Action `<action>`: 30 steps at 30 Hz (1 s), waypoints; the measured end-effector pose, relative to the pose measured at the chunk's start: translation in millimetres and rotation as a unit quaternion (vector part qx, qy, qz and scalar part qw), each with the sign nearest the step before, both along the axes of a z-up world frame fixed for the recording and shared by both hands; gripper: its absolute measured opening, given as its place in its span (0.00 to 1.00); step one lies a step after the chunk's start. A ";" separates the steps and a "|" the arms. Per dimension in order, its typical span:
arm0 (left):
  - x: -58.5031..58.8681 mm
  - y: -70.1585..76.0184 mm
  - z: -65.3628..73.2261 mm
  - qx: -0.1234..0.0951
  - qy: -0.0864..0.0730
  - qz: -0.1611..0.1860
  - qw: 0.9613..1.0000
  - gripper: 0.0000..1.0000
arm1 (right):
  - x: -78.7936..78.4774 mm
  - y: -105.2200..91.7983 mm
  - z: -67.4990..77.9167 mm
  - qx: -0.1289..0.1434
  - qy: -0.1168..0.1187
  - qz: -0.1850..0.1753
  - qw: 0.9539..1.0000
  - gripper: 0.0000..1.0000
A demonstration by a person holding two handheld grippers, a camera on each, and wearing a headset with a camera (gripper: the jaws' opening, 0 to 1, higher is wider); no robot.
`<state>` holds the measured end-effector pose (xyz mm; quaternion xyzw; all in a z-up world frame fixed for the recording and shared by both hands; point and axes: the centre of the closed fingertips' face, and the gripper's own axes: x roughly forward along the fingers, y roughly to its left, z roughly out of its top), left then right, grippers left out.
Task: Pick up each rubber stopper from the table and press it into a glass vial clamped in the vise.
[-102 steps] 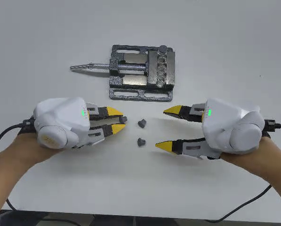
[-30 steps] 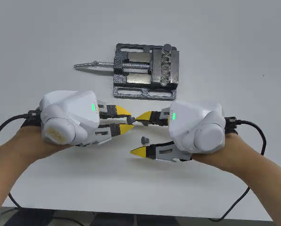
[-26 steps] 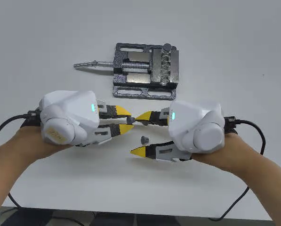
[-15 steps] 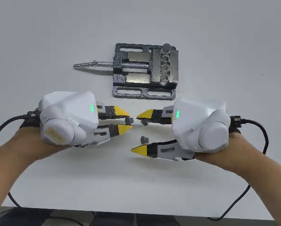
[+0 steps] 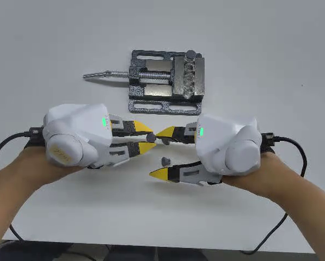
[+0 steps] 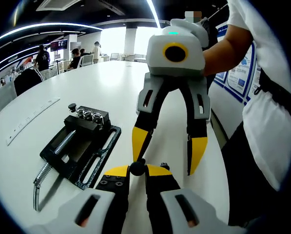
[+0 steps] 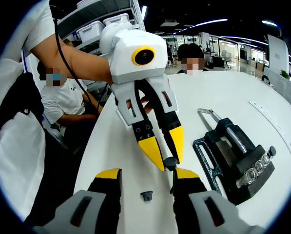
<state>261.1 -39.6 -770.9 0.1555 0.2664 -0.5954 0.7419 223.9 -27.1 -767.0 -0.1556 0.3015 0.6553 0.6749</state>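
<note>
My left gripper is shut on a small dark rubber stopper, held just off the table. Facing it, my right gripper stands open, its upper jaw tip almost touching that held stopper. A loose stopper lies on the table between the right jaws. Another dark stopper sits partly under the upper right jaw. The black vise clamps a row of glass vials; the far one carries a stopper.
The vise's screw handle sticks out to the left across the white table. Cables trail from both grippers toward the near table edge. People sit at the table's far end in the right gripper view.
Since 3.4 s ago my right gripper has moved left, bringing its open jaws around the loose stoppers and up to the left gripper's tips. The left gripper has stayed shut on its stopper.
</note>
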 end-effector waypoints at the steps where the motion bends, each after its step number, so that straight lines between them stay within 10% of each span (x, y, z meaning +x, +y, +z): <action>1: 0.0 -0.3 0.0 -0.001 0.000 0.000 1.000 0.08 | -0.3 0.0 -0.4 0.000 0.001 0.000 1.000 0.43; 15: 0.4 -0.5 -8.2 0.003 0.002 0.002 1.000 0.08 | 0.2 0.3 -9.2 -0.005 0.013 0.000 1.000 0.43; 30: -3.7 7.7 -29.3 0.052 -0.006 -0.016 0.998 0.08 | 9.8 -25.8 -5.2 -0.012 0.004 -0.023 1.000 0.43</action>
